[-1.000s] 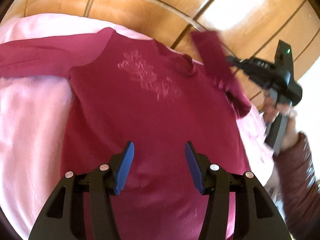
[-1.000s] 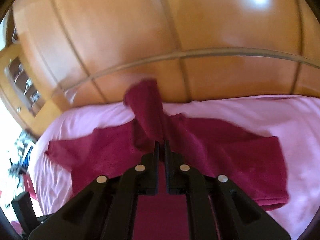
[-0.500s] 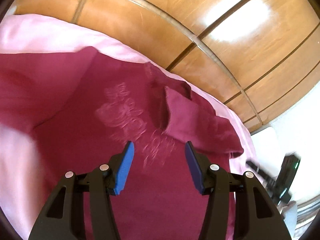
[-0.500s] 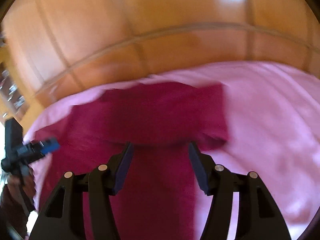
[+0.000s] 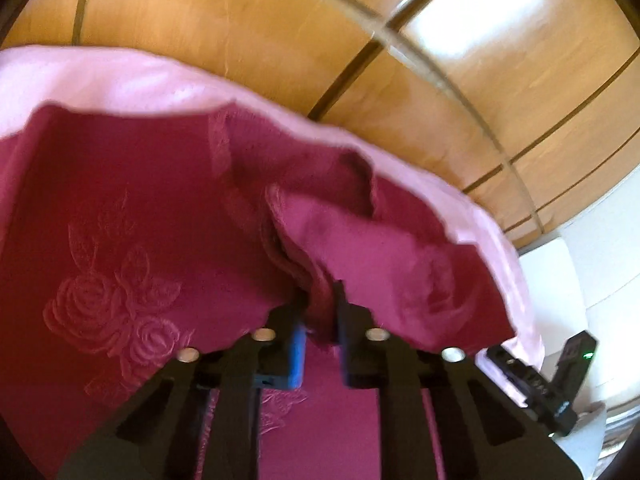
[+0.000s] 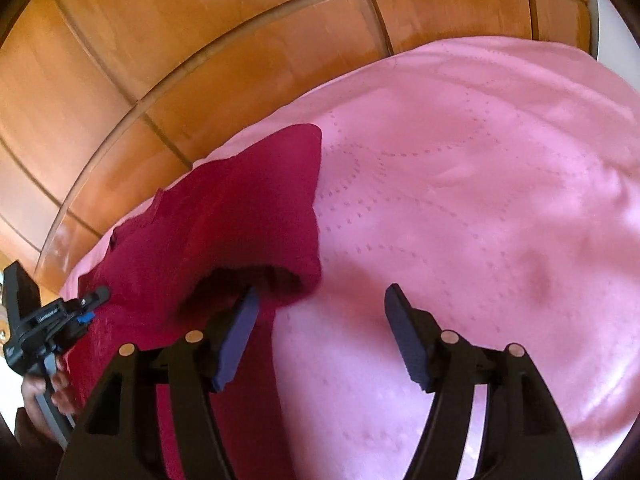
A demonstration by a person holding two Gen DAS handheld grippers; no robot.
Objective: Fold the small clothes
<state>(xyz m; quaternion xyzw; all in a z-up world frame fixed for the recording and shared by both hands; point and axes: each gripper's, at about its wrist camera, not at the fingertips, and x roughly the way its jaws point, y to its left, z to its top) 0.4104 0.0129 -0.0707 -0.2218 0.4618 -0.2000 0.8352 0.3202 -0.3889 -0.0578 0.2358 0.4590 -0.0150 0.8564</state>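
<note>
Mid-fold on the dark red knit long-sleeved top with the embossed rose motif [image 5: 120, 208]. It lies front up on the pale pink quilted bedspread [image 6: 480, 200], close to the edge that runs along the glossy orange wooden panelled wall [image 5: 280, 40].

Left gripper [image 5: 320, 320]: jaws have just been closing, and they now pinch a bunched fold of the red fabric between the blue pads, roughly where the folded-in sleeve [image 5: 360, 248] meets the chest. Cloth is pulled up into a ridge at the pinch, so the grip looks real, not just a brush.

Right gripper [image 6: 320, 320]: jaws have just been opening and now stand spread, nothing between the pads. Its left finger sits right at the top's outer edge, where the fabric curls into a small dark pocket; the right finger is over bare bedspread. Looks like a release, or a line-up for the side edge (can't tell which from this).

Step, as I read it: one sleeve is already laid across the body, so the side folds are under way and the lengthwise fold is not yet done.

Next move probably calls for:
- left carrying its pinched layer across, keeping the lift low so the folded sleeve doesn't slide off
- right either taking the near side edge or pinning the body flat

Risk: left pinch may hold several layers, dragging the whole top.
</note>
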